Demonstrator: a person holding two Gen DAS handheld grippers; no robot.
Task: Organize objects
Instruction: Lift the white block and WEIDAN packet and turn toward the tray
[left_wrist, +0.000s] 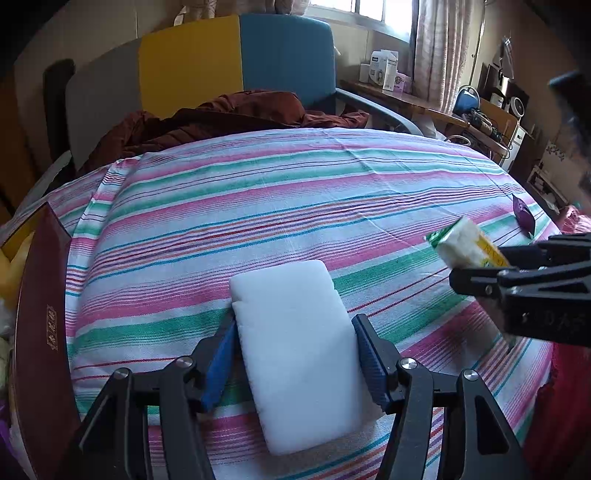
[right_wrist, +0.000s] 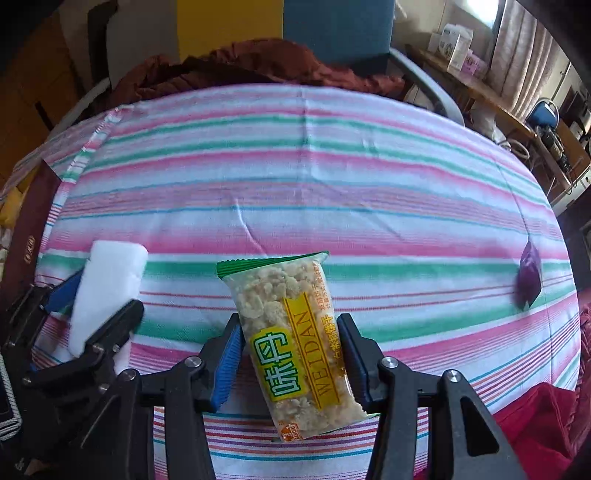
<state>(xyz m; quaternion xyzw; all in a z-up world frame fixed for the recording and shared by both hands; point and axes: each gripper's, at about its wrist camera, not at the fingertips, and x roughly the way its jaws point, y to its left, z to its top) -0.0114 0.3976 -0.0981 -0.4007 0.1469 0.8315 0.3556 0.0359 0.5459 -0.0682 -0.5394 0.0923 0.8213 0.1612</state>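
Two tools work above one bed spread with a single striped sheet (right_wrist: 332, 177). The left tool (left_wrist: 295, 328) carries one white foam block (left_wrist: 295, 354); the right tool (right_wrist: 290, 332) carries one clear snack packet (right_wrist: 291, 343) printed "WEIDAN". One small purple packet (right_wrist: 528, 277) lies on the sheet near its right edge. One dark red box (left_wrist: 40, 314) sits at the left edge, and one maroon garment (left_wrist: 229, 118) is heaped at the far side.

Each gripper (left_wrist: 293, 328) (right_wrist: 290, 332) has black angular linkage arms, silver round screws, and blue ribbed finger pads (right_wrist: 226, 363).
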